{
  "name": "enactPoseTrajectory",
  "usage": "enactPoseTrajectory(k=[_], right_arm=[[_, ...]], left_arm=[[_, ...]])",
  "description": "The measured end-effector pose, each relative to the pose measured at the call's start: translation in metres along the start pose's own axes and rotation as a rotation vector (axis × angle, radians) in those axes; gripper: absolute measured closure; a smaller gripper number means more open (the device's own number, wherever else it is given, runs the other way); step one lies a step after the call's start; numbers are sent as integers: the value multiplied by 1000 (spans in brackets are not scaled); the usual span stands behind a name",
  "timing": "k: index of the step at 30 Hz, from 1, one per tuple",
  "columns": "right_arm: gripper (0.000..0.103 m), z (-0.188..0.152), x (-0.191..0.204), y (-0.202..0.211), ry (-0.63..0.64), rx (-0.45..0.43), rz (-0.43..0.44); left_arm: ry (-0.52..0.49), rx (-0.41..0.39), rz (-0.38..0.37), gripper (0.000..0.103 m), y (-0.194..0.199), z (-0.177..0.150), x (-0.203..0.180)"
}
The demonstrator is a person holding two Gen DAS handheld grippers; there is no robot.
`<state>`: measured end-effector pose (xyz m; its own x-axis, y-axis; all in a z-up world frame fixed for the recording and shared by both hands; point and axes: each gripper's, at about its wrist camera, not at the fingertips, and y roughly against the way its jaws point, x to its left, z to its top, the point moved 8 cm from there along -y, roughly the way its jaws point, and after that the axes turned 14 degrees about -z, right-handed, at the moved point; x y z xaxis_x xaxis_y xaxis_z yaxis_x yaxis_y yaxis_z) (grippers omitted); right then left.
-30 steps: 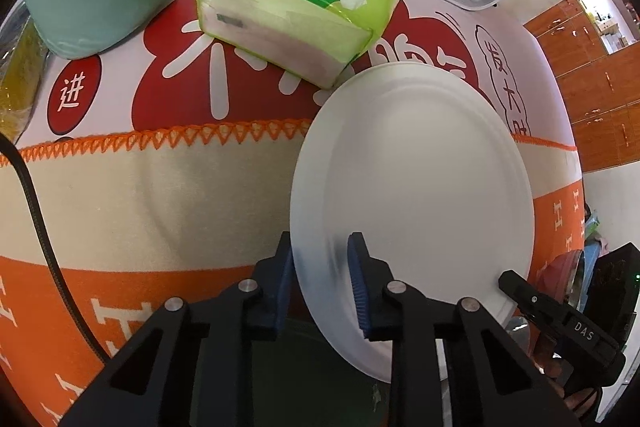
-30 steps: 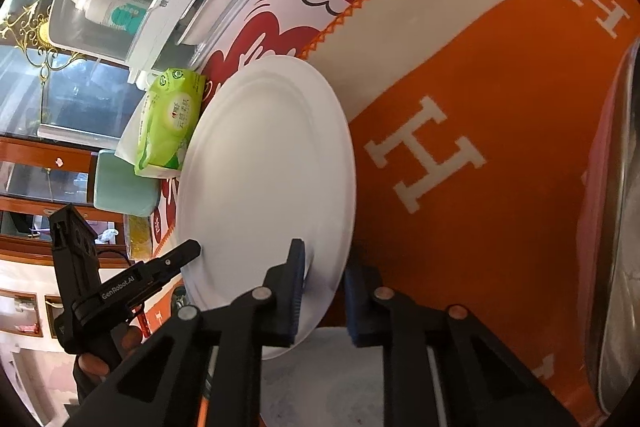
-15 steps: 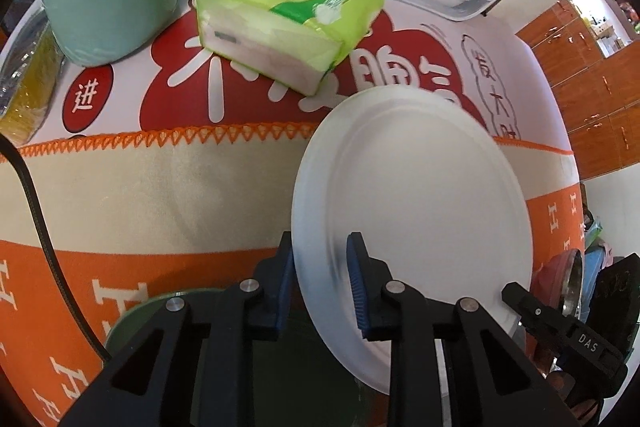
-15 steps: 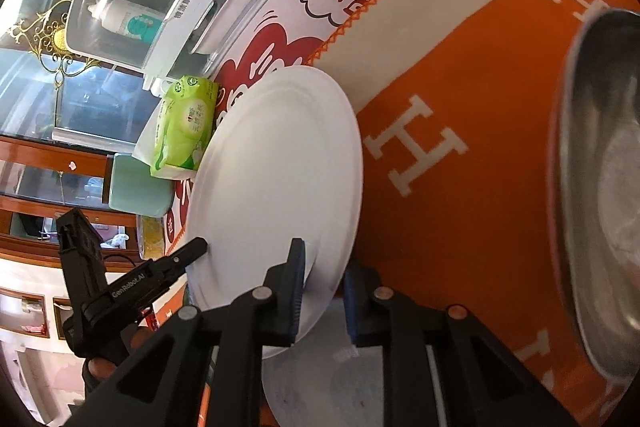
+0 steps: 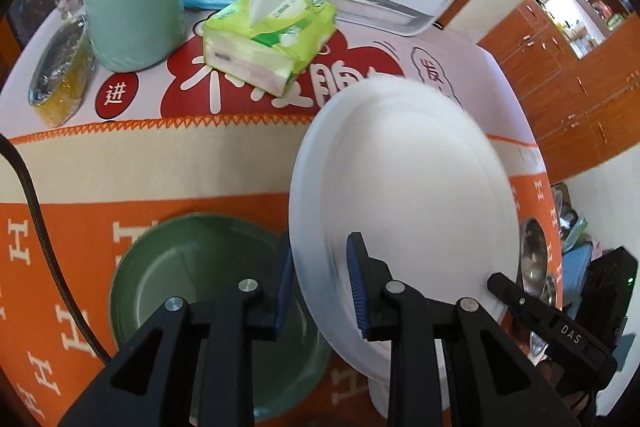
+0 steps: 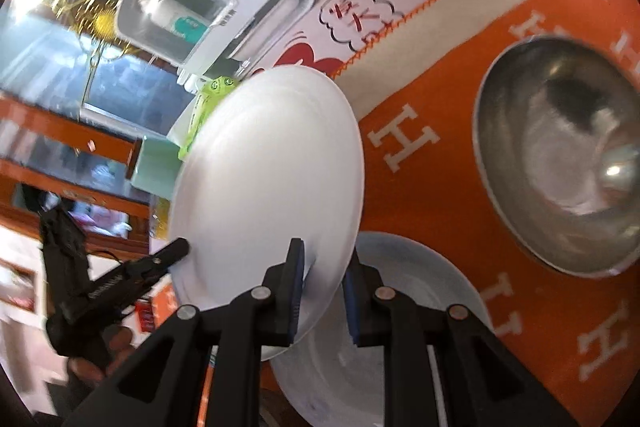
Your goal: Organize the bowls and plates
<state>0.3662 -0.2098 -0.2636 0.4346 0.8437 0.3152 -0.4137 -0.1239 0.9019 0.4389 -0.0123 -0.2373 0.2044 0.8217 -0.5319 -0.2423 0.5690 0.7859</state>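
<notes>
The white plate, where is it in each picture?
Left wrist view: the white plate fills the middle right, its near rim pinched in the left claw.
Right wrist view: it sits centre left, rim pinched in the right claw.
Shared landmark: the green tissue pack, behind the plate in both.

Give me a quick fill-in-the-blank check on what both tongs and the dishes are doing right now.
1. Both tongs, left and right, are shut on the rim of the same ____ plate.
2. The dish under the left tongs is a ____ bowl.
3. The steel bowl rests on an ____ cloth printed with H letters.

Missing words: white; green; orange
</notes>
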Motion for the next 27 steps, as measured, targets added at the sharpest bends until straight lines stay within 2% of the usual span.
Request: enactPoseTrajectory(k=[2, 6, 12, 15, 23, 27], right_arm=[[84, -5, -2, 11, 12, -17, -2], [84, -13, -10, 31, 22, -47, 4], [84, -29, -20, 67, 82, -124, -36], [84, -41, -27, 85, 82, -141, -26], [84, -72, -47, 128, 111, -211, -57], [84, -90, -58, 145, 113, -235, -85]], left_arm=[[-15, 3, 14, 79, 7, -9, -7], [-4, 3, -11, 79, 21, -29, -18], [-48, 3, -19, 79, 42, -62, -42], [-64, -9, -30, 79, 56, -80, -54], [-94, -20, -67, 79, 85, -132, -81], [-73, -19, -113, 79, 91, -157, -89]])
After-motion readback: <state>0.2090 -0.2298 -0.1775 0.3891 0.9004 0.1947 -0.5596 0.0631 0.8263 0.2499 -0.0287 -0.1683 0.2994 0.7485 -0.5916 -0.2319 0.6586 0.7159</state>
